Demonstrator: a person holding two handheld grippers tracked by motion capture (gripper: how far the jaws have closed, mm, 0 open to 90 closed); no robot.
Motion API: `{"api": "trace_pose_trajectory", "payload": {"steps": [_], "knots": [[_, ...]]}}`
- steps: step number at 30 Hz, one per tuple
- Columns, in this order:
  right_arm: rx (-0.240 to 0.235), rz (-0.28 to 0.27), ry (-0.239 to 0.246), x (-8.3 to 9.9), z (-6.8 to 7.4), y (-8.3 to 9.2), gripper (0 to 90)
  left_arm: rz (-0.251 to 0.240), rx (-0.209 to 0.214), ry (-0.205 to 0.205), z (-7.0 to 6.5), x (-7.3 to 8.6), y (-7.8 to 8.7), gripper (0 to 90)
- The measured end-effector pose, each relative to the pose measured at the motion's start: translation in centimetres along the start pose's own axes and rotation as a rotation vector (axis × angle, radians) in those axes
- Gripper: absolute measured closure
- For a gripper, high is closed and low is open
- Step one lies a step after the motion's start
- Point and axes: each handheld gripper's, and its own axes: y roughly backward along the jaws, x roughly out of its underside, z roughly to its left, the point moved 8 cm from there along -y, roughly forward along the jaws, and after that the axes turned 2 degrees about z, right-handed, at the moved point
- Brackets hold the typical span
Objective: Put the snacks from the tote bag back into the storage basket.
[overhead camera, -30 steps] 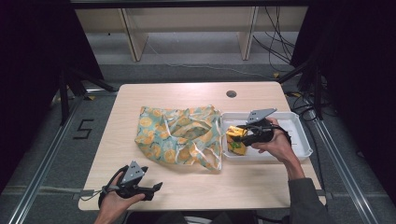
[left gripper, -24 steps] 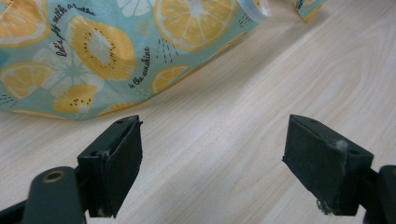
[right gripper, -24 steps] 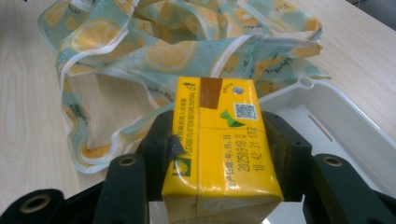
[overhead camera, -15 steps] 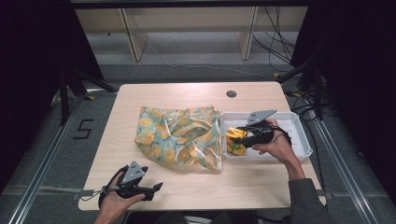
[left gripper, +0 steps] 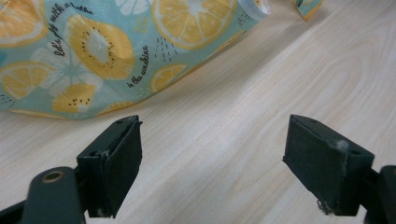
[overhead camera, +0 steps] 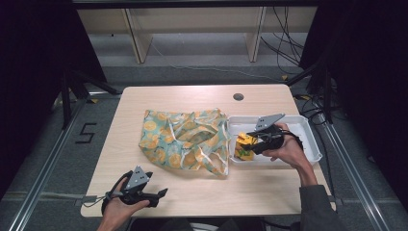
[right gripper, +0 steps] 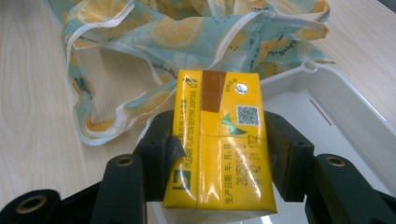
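A light, soft, slippery-wrapped yellow tissue pack (right gripper: 219,140) is held by its long sides between the half-open right gripper (right gripper: 217,154) jaws, over the white tray (right gripper: 355,116), and is judged easily crushed.

left gripper (overhead camera: 161,193) – black body, grey three-cornered plate on top, thin cable trailing off | its fingers (left gripper: 114,163) – flat black pads, scuffed, with pale lint, round rivet hole on the arm | right gripper (overhead camera: 250,144) – black, same grey plate, black cable | right sleeve (overhead camera: 317,207) – grey, long
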Motion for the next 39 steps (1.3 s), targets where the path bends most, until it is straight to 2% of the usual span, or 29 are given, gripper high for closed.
{"api": "trace_pose_trajectory", "payload": {"steps": [2,4,5,6,7,8,10,11,12,14,15,16,17,20,21,23,24,25,26,27,28,29,31,32,33,34,35,37,39], "knots": [[0.002,-0.003,0.010,-0.1,0.0,0.2,49.0,0.001,-0.004,-0.018,0.2,0.0,0.0,18.8],[-0.016,-0.011,-0.024,-0.2,0.2,0.1,47.0,-0.001,-0.004,0.017,0.1,0.0,0.0,18.8],[-0.022,-0.005,-0.041,-0.3,0.4,0.3,45.3,0.001,-0.004,0.015,0.1,0.1,0.0,18.8],[-0.013,-0.014,-0.028,-0.4,0.4,0.3,43.6,-0.002,-0.005,0.014,0.1,0.0,0.0,18.8],[-0.001,0.007,-0.038,-0.5,0.4,0.6,41.8,-0.013,-0.004,0.019,0.0,-0.1,0.0,18.8],[0.011,0.006,-0.038,-0.6,0.3,0.8,41.0,-0.011,-0.005,0.000,0.1,-0.1,0.0,18.8],[0.030,0.008,-0.033,-0.8,0.1,1.2,39.9,0.001,-0.008,0.014,0.1,0.1,0.0,18.8],[0.051,0.026,-0.047,-0.7,0.3,1.4,37.8,0.014,-0.006,-0.005,0.1,0.1,0.1,18.8],[0.051,0.026,-0.047,-0.7,0.3,1.4,37.8,0.015,-0.007,-0.028,0.2,0.1,0.1,18.8],[0.072,0.054,-0.050,-0.5,0.2,1.7,36.7,0.013,-0.005,-0.025,0.3,0.1,0.1,18.8],[0.076,0.066,-0.065,-0.4,0.3,1.8,36.6,-0.001,-0.007,0.013,0.1,0.0,0.0,18.8],[0.077,0.072,-0.077,-0.3,0.4,1.9,36.9,0.012,-0.009,0.002,0.2,0.2,0.1,18.8],[0.089,0.075,-0.057,-0.2,0.3,1.9,37.0,0.021,-0.008,-0.007,0.2,0.2,0.1,18.8],[0.092,0.090,-0.074,0.0,0.7,2.2,36.9,0.011,-0.014,-0.010,0.3,0.1,0.1,18.8],[0.086,0.098,-0.053,0.1,0.6,2.4,37.0,0.007,-0.010,0.006,0.2,0.1,0.0,18.8],[0.107,0.107,-0.055,0.3,0.5,2.7,37.3,0.023,-0.011,-0.031,0.4,0.2,0.2,18.8],[0.101,0.103,-0.057,0.4,0.6,2.7,37.9,0.013,-0.008,-0.004,0.2,0.2,0.1,18.9],[0.105,0.095,-0.064,0.4,0.7,2.7,38.4,0.000,-0.010,-0.006,0.3,0.1,0.1,18.9],[0.101,0.101,-0.064,0.6,0.7,2.8,38.4,0.013,-0.006,0.004,0.3,0.2,0.2,18.9],[0.102,0.114,-0.095,0.7,1.0,2.9,38.4,0.014,-0.004,0.000,0.3,0.2,0.1,18.9],[0.111,0.118,-0.085,0.8,0.8,2.8,38.6,0.015,-0.011,-0.006,0.3,0.2,0.1,18.9],[0.110,0.123,-0.085,0.9,0.8,2.7,38.9,0.025,-0.010,-0.034,0.4,0.2,0.2,18.9],[0.106,0.123,-0.094,1.0,0.8,2.5,40.2,0.009,-0.007,-0.002,0.2,0.1,0.1,18.9],[0.112,0.131,-0.099,1.1,0.8,2.5,41.0,0.021,-0.020,-0.033,0.5,0.1,0.2,18.9],[0.104,0.129,-0.084,1.1,0.8,2.4,41.5,0.003,-0.013,-0.021,0.4,0.0,0.1,18.9],[0.107,0.130,-0.087,1.1,0.7,2.4,44.5,0.022,-0.008,-0.030,0.4,0.2,0.2,19.0],[0.107,0.130,-0.087,1.1,0.7,2.4,44.5,0.008,-0.012,-0.018,0.4,0.2,0.0,19.0],[0.099,0.131,-0.092,1.1,0.9,2.6,46.8,0.012,-0.007,-0.001,0.3,0.2,0.1,19.0],[0.111,0.127,-0.088,1.0,0.9,2.7,48.5,0.011,-0.010,-0.026,0.4,0.1,0.0,19.0]]}}
